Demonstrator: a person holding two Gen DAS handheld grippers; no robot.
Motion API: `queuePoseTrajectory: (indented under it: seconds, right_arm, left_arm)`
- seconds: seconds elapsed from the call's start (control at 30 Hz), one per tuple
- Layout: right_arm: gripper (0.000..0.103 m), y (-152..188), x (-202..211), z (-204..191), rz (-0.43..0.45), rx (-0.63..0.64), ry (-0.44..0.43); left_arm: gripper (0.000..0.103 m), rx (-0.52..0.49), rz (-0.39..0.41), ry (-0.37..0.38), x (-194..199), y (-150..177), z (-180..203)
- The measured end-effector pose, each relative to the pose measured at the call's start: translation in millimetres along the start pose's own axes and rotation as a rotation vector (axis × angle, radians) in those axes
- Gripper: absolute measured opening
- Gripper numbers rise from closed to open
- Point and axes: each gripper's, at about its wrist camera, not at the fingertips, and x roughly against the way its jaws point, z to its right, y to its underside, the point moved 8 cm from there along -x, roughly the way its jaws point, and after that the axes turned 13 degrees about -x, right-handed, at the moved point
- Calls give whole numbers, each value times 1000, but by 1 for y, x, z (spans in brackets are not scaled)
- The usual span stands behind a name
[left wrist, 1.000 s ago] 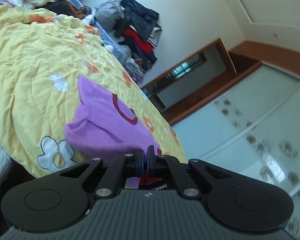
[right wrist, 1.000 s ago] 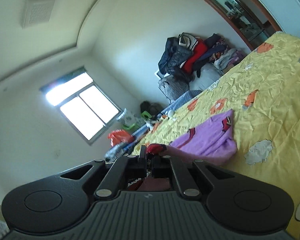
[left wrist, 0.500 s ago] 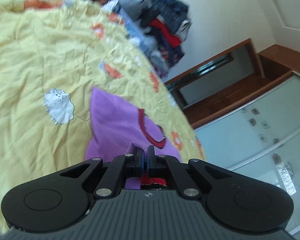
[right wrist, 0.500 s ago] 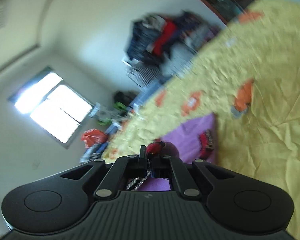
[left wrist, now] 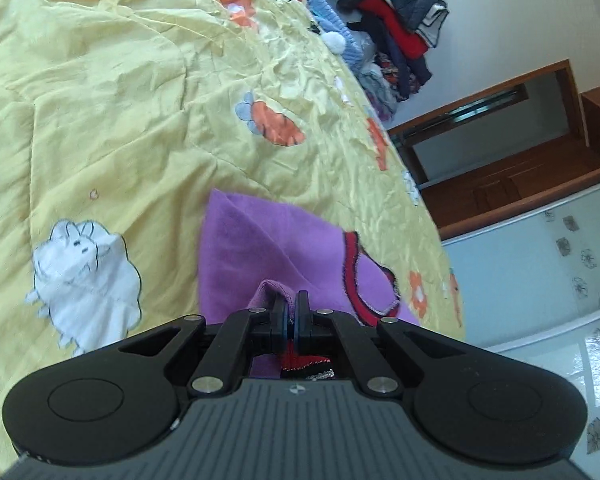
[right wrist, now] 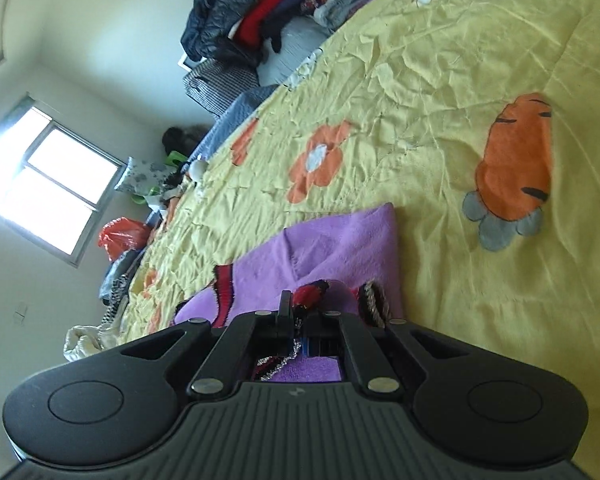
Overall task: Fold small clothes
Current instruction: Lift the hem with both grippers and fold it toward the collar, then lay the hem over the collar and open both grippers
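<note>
- I can read no words, numbers or brand names in either of my wrist views.
- The only mark is a small round emblem, without letters, on the ribbed body of my left gripper [left wrist: 291, 312].
- A similar small emblem sits on the body of my right gripper [right wrist: 298, 314]; it is too small to make out.

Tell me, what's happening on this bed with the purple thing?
A person is folding a small purple garment with red trim on a yellow bedspread, using two handheld grippers. The left gripper is shut on a purple edge of it. The right gripper is pinching the red-trimmed edge. Most of the garment lies on the bedspread, with the near edges held up.
</note>
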Motion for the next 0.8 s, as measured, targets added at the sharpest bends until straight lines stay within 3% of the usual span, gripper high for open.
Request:
queuePoseTrajectory:
  seconds: [0.23, 0.3, 0.33, 0.37, 0.43, 0.6, 0.63, 0.73, 0.8]
  right_arm:
    - [10, -18, -20, 5, -11, -102, 19]
    - [27, -23, -27, 6, -28, -145, 4]
    - [39, -25, -27, 2, -21, -131, -3]
    - [60, -26, -25, -3, -4, -108, -8]
    - [81, -25, -18, -15, 5, -53, -24]
    - [80, -5, 21, -47, 69, 281, 35]
    - [79, 2, 26, -48, 72, 343, 62]
    - [62, 13, 23, -44, 34, 437, 96]
    - [54, 10, 14, -43, 30, 455, 91]
  left_arm:
    - [2, 121, -21, 10, -29, -15, -28]
    - [8, 141, 11, -41, -30, -24, -38]
    - [10, 160, 36, -45, -29, -30, -43]
    - [17, 174, 63, -33, -26, -36, -46]
    - [18, 170, 107, -56, -13, -42, -47]
    - [18, -146, 79, -42, 13, -19, 16]
    - [18, -223, 66, -82, 12, -12, 26]
    - [18, -479, 41, -255, -6, -4, 39]
    - [19, -530, -1, -285, -27, -4, 35]
